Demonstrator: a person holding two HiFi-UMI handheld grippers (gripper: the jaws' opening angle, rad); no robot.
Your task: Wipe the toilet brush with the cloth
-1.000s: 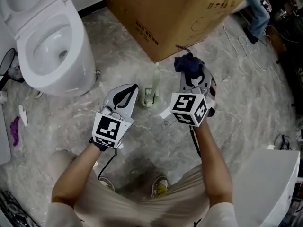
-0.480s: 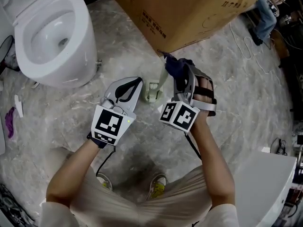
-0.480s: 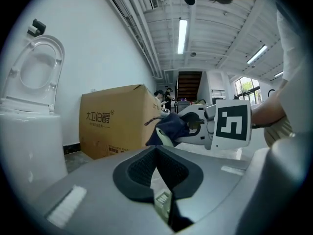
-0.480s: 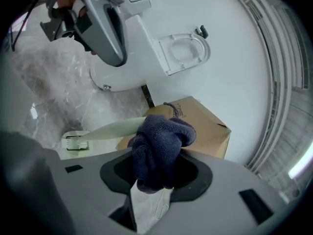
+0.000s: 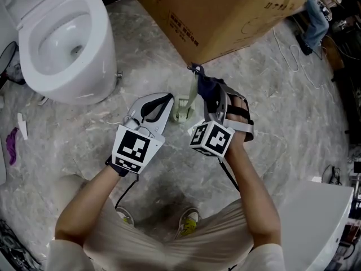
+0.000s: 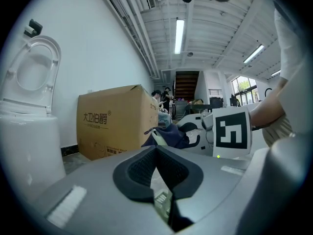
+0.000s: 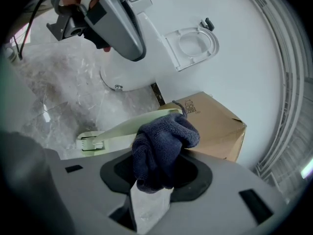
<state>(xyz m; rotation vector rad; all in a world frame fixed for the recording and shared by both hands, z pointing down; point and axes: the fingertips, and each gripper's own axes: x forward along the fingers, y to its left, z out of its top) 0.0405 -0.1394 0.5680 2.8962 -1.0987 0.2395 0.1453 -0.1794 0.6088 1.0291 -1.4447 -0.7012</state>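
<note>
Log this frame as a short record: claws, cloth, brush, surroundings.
toilet brush: pale green, head on floor, handle top at the dark blue cloth
right claw: shut on dark blue cloth
left claw: shut, empty, beside toilet brush
surroundings: toilet, cardboard box, marble floor

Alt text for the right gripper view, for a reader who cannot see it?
The right gripper is shut on a bunched dark blue cloth lying against the handle of a pale green toilet brush. Behind stand a white toilet, lid up, and a cardboard box.
</note>
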